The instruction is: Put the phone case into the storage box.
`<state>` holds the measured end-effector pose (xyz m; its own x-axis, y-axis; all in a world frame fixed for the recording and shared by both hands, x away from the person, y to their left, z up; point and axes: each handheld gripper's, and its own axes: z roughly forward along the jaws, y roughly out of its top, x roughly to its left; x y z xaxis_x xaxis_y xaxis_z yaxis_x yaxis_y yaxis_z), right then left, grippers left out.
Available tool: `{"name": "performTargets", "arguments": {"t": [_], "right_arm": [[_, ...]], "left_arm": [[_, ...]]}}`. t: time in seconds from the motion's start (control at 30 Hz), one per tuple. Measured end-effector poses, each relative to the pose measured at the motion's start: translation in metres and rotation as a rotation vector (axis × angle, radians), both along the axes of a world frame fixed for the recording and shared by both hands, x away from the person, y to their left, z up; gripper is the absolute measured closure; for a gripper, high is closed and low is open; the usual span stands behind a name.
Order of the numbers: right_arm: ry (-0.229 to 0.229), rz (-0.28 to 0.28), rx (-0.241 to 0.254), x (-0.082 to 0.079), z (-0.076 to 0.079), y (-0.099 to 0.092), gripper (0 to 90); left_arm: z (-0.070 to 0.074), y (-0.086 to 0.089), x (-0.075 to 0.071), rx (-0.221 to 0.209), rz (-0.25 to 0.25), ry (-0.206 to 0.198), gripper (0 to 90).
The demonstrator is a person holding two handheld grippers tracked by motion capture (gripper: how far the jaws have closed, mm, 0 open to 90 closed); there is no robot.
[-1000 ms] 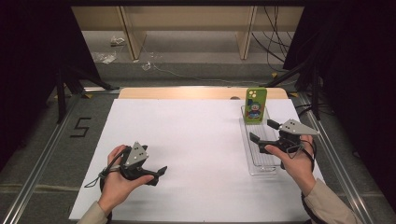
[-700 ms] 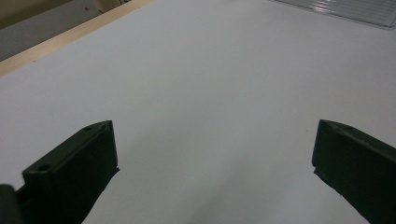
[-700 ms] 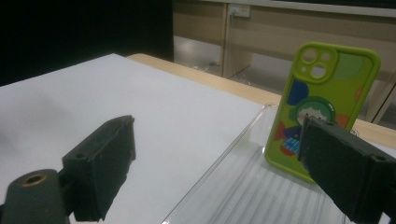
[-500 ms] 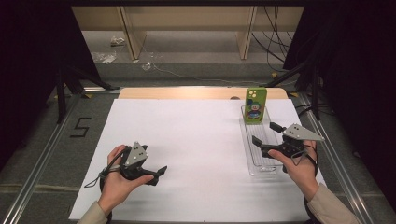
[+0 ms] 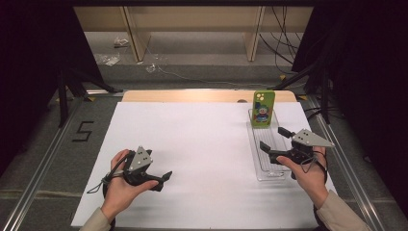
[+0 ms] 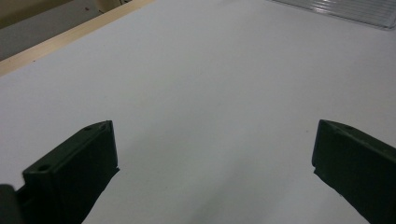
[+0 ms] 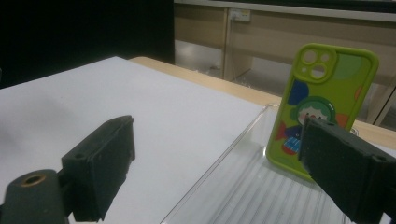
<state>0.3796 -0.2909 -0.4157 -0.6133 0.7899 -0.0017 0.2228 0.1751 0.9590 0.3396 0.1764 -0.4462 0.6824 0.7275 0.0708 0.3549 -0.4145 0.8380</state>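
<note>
Right gripper (image 5: 277, 138) open over the tray (image 5: 266, 171), short of the case (image 5: 263, 109); square jaws to its edges. Left gripper (image 5: 163, 177) open, idle.

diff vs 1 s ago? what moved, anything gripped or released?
The right gripper drew back along the clear tray toward the person, away from the green phone case, jaws open and holding nothing. Nothing was gripped or released. The left gripper kept its place on the white table, open and empty, and the phone case stood upright at the tray's far end as before.
</note>
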Motion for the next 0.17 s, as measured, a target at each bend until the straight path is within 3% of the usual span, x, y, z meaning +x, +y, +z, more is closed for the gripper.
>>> {"name": "performTargets", "arguments": {"t": [0.17], "right_arm": [[-0.003,-0.002,0.008,0.0007,0.0009,-0.0007,11.8]], "left_arm": [[0.0005,0.0006,-0.0001,-0.001,0.004,0.001,0.0]]}}
